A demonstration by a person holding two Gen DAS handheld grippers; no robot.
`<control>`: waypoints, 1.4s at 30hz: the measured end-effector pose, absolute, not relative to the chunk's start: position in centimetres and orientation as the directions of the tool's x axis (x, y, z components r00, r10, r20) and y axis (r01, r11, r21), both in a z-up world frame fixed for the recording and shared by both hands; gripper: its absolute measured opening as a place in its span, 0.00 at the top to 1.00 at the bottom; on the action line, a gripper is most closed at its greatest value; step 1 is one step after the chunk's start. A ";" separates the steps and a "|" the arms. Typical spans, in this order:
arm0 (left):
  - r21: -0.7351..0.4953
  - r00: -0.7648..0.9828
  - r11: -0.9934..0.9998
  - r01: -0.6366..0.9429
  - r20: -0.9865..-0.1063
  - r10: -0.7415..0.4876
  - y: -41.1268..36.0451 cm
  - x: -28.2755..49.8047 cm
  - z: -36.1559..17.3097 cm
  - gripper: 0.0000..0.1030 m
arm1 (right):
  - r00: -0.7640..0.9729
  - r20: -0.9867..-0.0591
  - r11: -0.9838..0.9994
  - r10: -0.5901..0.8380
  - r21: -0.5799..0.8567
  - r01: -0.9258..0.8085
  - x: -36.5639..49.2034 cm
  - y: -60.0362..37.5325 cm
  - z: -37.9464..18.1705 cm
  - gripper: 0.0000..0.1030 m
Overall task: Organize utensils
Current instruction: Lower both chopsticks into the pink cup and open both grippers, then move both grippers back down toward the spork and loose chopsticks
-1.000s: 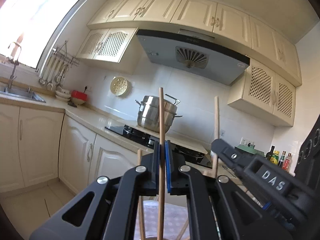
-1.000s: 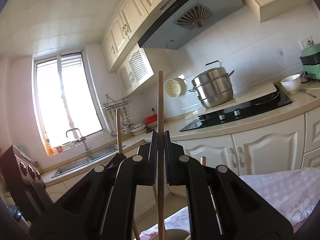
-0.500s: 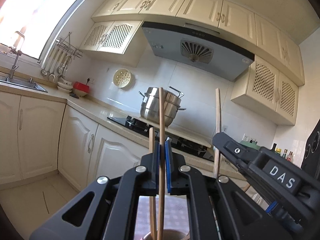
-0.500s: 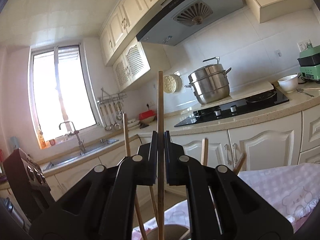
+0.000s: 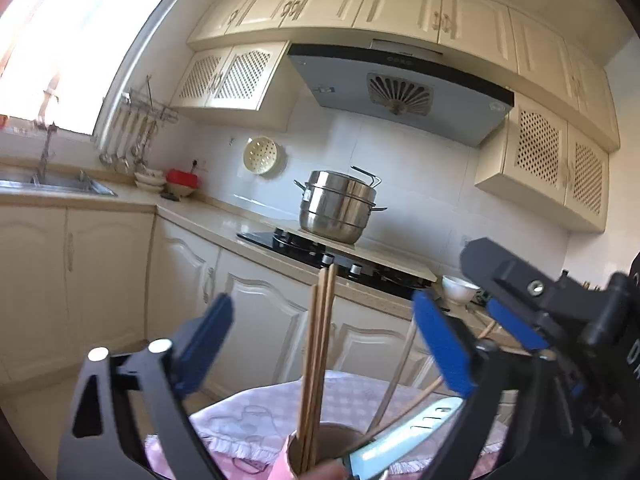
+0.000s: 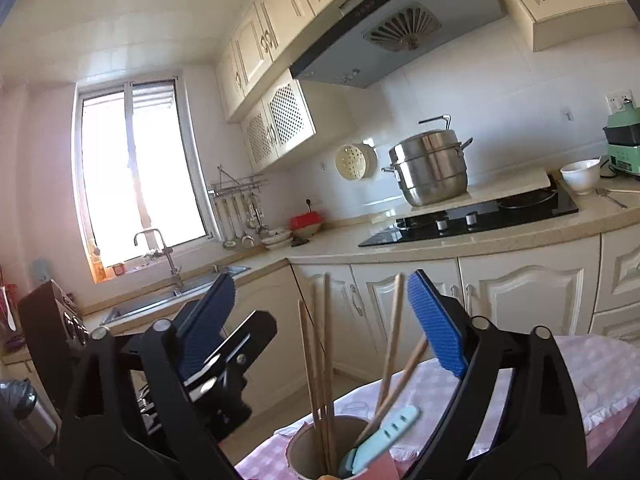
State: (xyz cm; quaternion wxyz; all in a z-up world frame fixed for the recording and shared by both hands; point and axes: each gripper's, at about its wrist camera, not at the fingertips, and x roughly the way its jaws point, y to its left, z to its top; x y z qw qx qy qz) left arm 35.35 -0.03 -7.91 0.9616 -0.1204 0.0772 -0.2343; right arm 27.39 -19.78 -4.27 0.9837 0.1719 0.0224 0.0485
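Note:
Several wooden chopsticks (image 5: pixel 318 360) (image 6: pixel 324 352) stand upright in a round brown holder cup (image 5: pixel 292 452) (image 6: pixel 296 448) on a pink checked cloth. More chopsticks (image 5: pixel 400 368) (image 6: pixel 394 344) lean to the right in the cup, beside a light blue utensil (image 5: pixel 404 436) (image 6: pixel 380 436). My left gripper (image 5: pixel 322 312) is above the cup with its jaws opening. The blue pads are wide apart on either side of the chopsticks and touch none. My right gripper (image 6: pixel 322 300) is opening in the same way, and it shows at the right of the left wrist view (image 5: pixel 516 300).
The pink cloth (image 5: pixel 248 408) (image 6: pixel 560 380) covers the table. Behind it run cream cabinets and a counter with a steel steamer pot (image 5: pixel 340 208) (image 6: pixel 432 168) by a black hob, a white bowl (image 6: pixel 580 174) and a sink (image 6: pixel 176 292) under the window.
Both grippers were shut on an upright chopstick and are now wide open. The released chopsticks stand lower, in the cup with the others.

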 end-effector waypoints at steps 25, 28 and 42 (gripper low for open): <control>-0.114 0.887 0.947 0.302 -0.331 -0.322 -4.0 24.1 -6.9 0.04 | 0.887 -0.463 0.953 -0.004 0.267 0.143 19.6 -31.4 -9.0 0.06; -0.112 0.876 0.951 0.287 -0.371 -0.308 -3.9 23.4 -7.9 0.04 | 0.857 -0.515 0.962 0.016 0.242 0.128 19.3 -31.3 -10.4 0.06; -0.023 0.783 0.966 0.259 -0.580 -0.224 -3.8 24.0 -13.9 0.04 | 0.672 -0.734 0.978 0.095 0.194 0.073 20.1 -29.6 -16.3 0.06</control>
